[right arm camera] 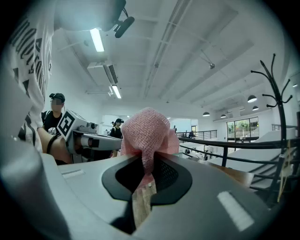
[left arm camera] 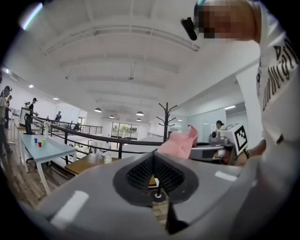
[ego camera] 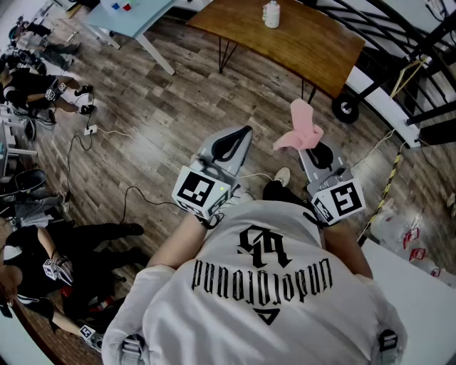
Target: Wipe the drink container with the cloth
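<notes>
The wooden table (ego camera: 299, 43) stands well ahead of the person, and both claws are level and well short of it. I'd say the job now is to close that gap, steady the bottle with the free claw, and lay a broad fold of cloth against its side rather than a bunched tip. The left gripper (left arm camera: 157, 180) is closed on nothing. The right gripper (right arm camera: 145, 173) pinches the pink cloth (right arm camera: 147, 131), which bunches above its jaws. The drink container (ego camera: 271, 14) sits on the table's far part.
</notes>
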